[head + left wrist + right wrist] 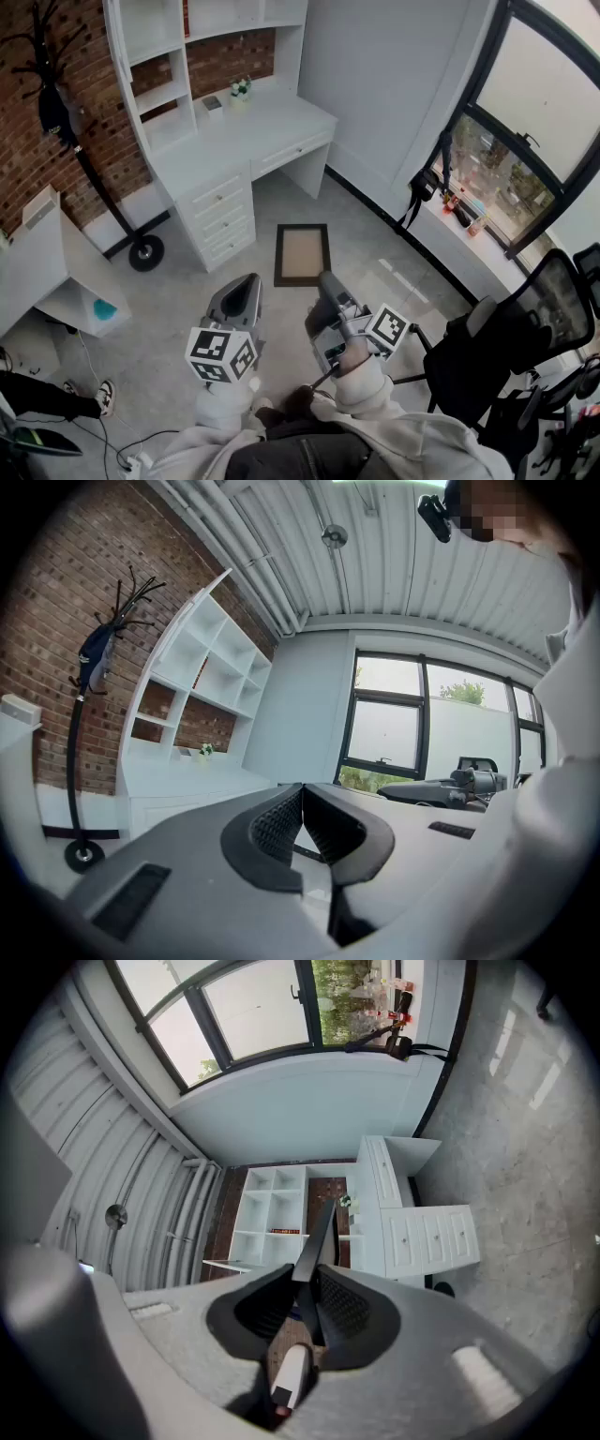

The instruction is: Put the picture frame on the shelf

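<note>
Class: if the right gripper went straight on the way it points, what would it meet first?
Probably the white shelf unit above the white desk. The right gripper, shut on the dark-edged picture frame, aims at its compartments, and the frame would arrive first. Depth is unclear.

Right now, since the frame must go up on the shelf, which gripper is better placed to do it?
Right. The right gripper grips the picture frame by its edge, facing the shelf; the left gripper is shut on nothing.
</note>
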A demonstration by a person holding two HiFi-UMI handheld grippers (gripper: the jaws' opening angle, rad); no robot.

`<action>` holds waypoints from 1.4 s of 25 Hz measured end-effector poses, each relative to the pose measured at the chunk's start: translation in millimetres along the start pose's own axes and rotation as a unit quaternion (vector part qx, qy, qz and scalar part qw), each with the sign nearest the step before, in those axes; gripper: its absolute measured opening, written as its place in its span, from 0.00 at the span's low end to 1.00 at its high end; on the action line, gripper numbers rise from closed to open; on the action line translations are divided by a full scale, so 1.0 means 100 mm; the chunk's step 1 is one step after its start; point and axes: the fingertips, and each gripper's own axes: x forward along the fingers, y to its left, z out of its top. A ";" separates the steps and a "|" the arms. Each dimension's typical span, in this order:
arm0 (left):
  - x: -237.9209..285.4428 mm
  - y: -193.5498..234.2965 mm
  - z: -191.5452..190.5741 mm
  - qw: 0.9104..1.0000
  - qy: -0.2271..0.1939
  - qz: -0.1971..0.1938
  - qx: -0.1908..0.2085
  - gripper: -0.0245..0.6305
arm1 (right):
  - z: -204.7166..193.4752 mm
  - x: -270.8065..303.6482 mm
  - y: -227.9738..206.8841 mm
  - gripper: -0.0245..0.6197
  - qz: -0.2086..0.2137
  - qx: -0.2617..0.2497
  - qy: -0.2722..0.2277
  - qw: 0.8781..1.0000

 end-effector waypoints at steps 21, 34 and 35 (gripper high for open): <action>0.22 -0.52 -0.23 0.999 0.014 -0.038 -0.007 0.04 | 0.03 -0.25 0.06 0.14 -0.112 -0.515 0.077 0.846; 0.78 -0.99 -0.49 0.999 0.022 -0.034 -0.009 0.04 | 0.65 -0.40 0.07 0.14 -0.091 -0.544 0.069 0.831; 0.82 -1.03 -0.50 0.999 0.023 -0.033 -0.007 0.04 | 0.71 -0.41 0.07 0.14 -0.090 -0.544 0.065 0.832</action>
